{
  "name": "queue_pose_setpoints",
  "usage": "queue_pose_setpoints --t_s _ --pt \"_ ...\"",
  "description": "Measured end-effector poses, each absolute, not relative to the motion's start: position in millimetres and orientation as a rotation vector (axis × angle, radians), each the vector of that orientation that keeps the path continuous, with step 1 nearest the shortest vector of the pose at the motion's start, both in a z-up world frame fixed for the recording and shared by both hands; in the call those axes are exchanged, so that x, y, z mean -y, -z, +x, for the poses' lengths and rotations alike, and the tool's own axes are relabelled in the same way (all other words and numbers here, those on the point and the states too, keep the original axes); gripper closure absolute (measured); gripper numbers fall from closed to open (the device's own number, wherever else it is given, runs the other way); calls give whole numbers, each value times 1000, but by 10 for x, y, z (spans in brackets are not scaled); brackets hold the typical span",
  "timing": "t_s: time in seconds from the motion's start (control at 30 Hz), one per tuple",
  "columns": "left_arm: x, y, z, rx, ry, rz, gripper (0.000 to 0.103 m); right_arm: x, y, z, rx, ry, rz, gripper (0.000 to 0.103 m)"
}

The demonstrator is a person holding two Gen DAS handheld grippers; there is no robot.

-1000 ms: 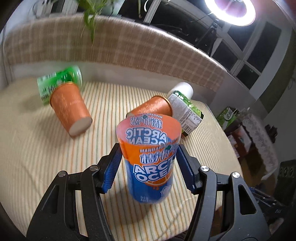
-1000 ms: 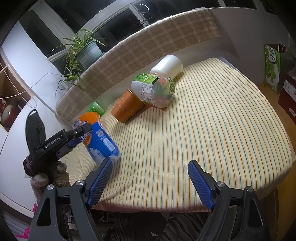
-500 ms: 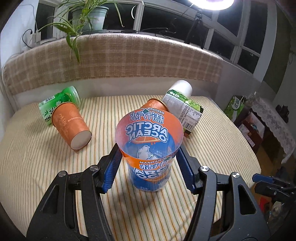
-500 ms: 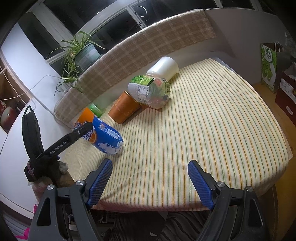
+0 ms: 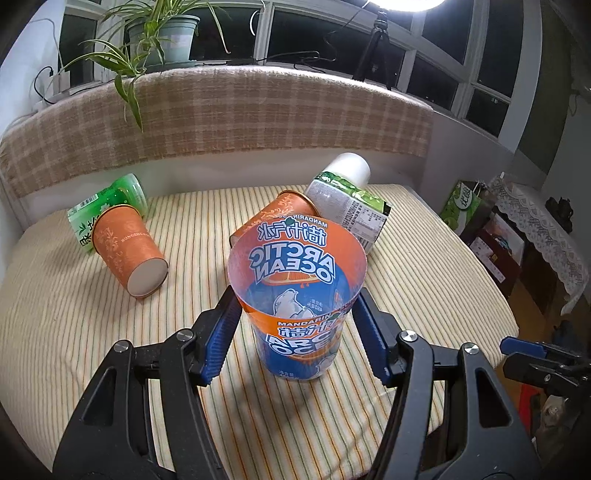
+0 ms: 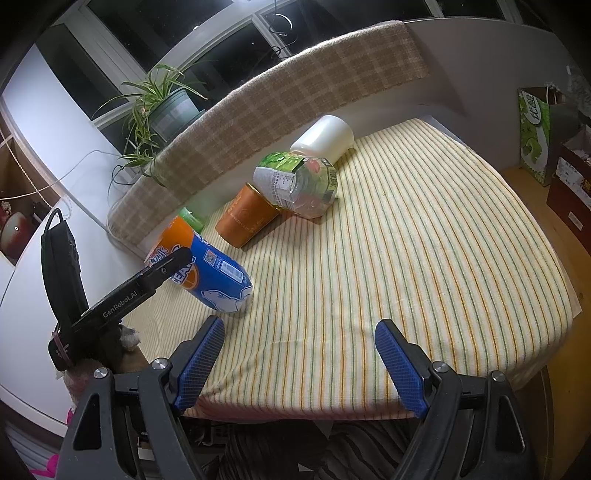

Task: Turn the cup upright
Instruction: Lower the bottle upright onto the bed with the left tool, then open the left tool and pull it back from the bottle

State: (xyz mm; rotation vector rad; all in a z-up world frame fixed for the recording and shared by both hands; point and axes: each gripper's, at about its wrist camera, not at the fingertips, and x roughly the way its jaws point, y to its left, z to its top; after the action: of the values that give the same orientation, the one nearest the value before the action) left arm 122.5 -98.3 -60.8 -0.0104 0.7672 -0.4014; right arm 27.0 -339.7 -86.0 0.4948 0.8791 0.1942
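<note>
Since the earlier frame, the cup [image 5: 297, 295] has tipped nearer upright, base on the striped desk [image 5: 55, 314]. It sits gripped between the left tool's [image 5: 297, 332] pads; the right tool [image 6: 301, 363] hangs open.

I count six cups on my feeds: one blue-and-orange printed cup [image 5: 299, 295], two plain orange paper cups [image 5: 127, 251] [image 5: 275, 218], one green cup [image 5: 107, 206], one clear cup with a green label [image 5: 347, 206] and one white cup [image 5: 349, 168] (only the printed cup is not lying on its side). Two grippers [image 5: 295, 336] [image 6: 299, 365] are mine. One potted plant [image 5: 162, 33] sits behind, and one green paper bag [image 5: 461, 206] stands beside the table.
</note>
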Motion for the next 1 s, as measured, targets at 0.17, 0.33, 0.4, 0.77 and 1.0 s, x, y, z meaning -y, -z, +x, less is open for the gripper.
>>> queue_pose_setpoints --t_s 0.17,0.33,0.4,0.77,1.0 --pt "983 616 1220 -769 402 -19 39 3396 861 270 -879 -194 495 17" --pt "976 624 1216 -779 416 -32 34 3410 846 267 -874 -192 485 17" --pt "977 635 1221 -787 421 -37 31 3415 842 264 -873 -192 483 17" --pt "971 646 1211 -793 427 -44 22 3414 836 267 -873 -192 480 17" --pt "914 664 1166 -801 424 -47 19 3385 831 277 -871 -192 468 17"
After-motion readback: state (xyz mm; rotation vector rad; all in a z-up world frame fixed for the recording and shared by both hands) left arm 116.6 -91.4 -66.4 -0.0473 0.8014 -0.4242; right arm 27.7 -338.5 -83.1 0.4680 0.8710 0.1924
